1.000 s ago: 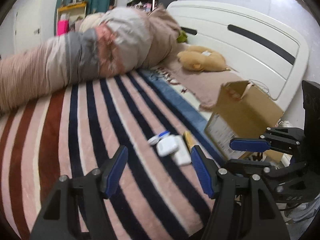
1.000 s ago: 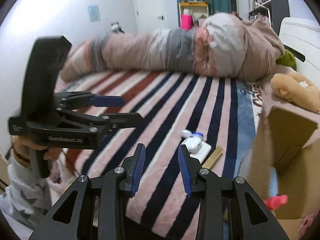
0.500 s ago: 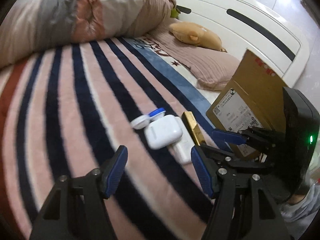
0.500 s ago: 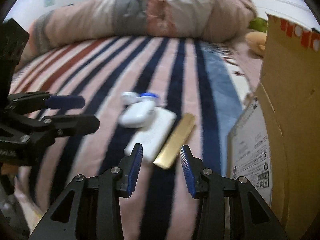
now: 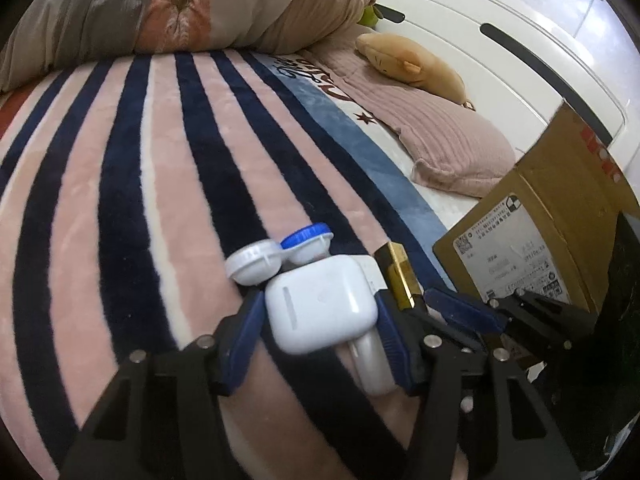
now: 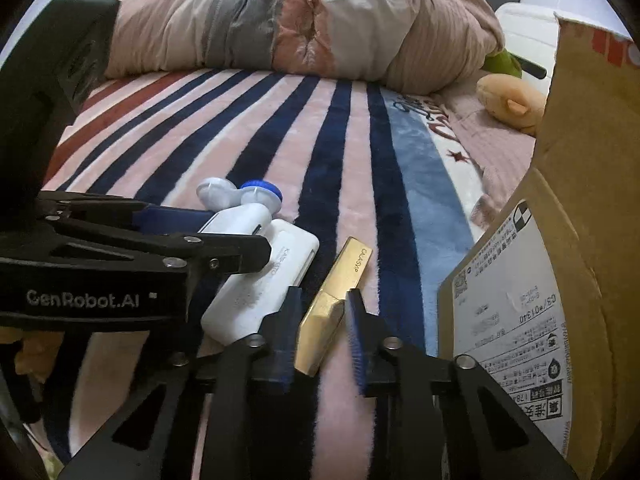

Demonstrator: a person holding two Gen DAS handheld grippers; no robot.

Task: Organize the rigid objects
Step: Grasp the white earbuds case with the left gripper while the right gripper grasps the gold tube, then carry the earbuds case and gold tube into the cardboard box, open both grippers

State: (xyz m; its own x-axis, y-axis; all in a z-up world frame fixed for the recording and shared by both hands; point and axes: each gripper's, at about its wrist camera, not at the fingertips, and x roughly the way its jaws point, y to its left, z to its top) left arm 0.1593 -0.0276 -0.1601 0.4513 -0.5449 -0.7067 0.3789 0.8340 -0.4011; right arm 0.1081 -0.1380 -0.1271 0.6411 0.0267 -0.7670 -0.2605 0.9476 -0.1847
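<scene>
A white earbud case (image 5: 322,304) lies on the striped blanket, on top of a flat white box (image 6: 260,288). My left gripper (image 5: 320,312) is open with its blue pads on either side of the earbud case, close to it. A white and blue contact lens case (image 5: 280,254) sits just beyond. A gold bar-shaped case (image 6: 334,300) lies beside the white box. My right gripper (image 6: 320,316) is open with its pads around the gold case's near end. The left gripper also shows in the right wrist view (image 6: 208,236).
An open cardboard box (image 6: 560,260) stands at the right on the bed. A rolled duvet (image 6: 280,28) lies across the far side. A tan plush toy (image 5: 412,64) rests on a pink pillow (image 5: 448,148) near the white headboard (image 5: 500,32).
Both grippers have moved forward and down to the objects. The left now straddles the earbud case and the right straddles the gold case.
</scene>
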